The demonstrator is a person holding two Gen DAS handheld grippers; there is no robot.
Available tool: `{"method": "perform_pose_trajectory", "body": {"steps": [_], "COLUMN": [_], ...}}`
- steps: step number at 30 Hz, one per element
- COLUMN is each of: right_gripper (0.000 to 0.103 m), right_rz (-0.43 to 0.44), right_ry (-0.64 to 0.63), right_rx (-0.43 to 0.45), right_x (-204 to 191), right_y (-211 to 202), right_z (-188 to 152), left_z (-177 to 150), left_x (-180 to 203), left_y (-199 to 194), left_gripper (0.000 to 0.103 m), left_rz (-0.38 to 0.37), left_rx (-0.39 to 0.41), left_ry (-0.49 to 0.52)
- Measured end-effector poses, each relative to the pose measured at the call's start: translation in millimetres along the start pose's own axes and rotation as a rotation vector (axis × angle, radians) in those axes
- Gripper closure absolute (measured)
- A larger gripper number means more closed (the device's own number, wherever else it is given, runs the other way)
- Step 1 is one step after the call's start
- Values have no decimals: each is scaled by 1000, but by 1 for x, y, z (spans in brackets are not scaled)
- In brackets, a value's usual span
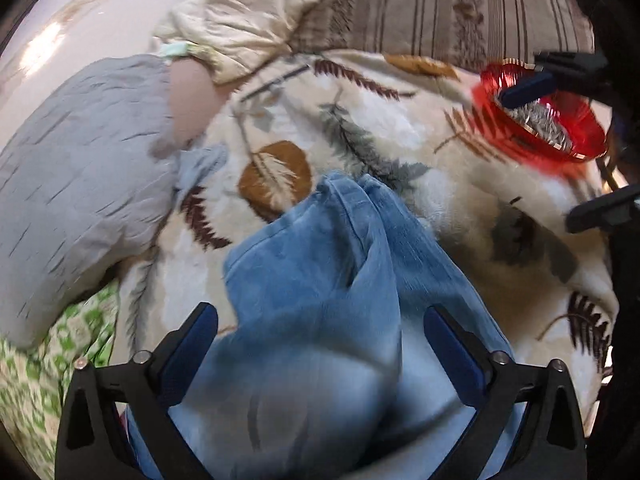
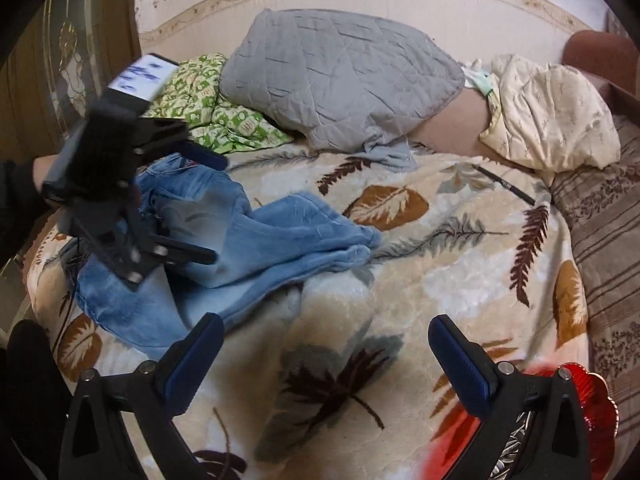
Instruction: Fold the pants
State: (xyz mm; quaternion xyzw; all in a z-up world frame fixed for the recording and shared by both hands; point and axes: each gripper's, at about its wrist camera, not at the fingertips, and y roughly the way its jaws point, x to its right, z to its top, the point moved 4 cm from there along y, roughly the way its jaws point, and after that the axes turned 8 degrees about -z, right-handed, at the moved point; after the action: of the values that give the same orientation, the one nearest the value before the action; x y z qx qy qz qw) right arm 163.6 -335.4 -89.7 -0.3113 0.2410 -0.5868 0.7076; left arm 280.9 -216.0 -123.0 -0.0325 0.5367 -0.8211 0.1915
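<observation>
Light blue pants (image 2: 272, 232) lie crumpled on the left of a leaf-print blanket (image 2: 440, 280). Seen from the right wrist, my left gripper (image 2: 218, 210) hangs over their waist end with its jaws spread wide and denim between the fingers. The pads do not press on the cloth. In the left wrist view the pants (image 1: 320, 280) run up between the two blue pads of the left gripper (image 1: 320, 316). My right gripper (image 2: 324, 324) stands open over bare blanket, to the right of the pants, holding nothing. It shows at the left wrist view's right edge as the right gripper (image 1: 536, 160).
A grey quilted pillow (image 2: 340, 88), a green patterned cloth (image 2: 216, 116) and a cream pillow (image 2: 552, 116) lie at the bed's head. A black pen (image 2: 504, 184) rests on the blanket. A red bowl (image 1: 540, 120) sits by my right gripper. Striped bedding (image 2: 608, 240) lies to the right.
</observation>
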Motion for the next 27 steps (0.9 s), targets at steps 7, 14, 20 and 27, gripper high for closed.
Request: {"method": "perform_pose_trajectory", "body": {"steps": [7,14,20,27], "right_gripper": [0,0,0,81], "right_rz": [11,13,5,145], "right_ry": [7,-163,-413,-429], "right_rx": [-16,12,9,-172], "right_x": [11,-3,-32,-50], "right_y": [10,29,71,124], "right_z": [3,37,72,76], "left_z": [-16,-35,-54,-71], "left_x": [-3,-1,4,-1], "left_y": [29,-13,-31,-37], "left_gripper": [94,95,95,95], "left_rz": [-53,-46,-30,-40], "left_rx": [-124,5,24,50], "left_ry": [-13,-61,-38,-81]}}
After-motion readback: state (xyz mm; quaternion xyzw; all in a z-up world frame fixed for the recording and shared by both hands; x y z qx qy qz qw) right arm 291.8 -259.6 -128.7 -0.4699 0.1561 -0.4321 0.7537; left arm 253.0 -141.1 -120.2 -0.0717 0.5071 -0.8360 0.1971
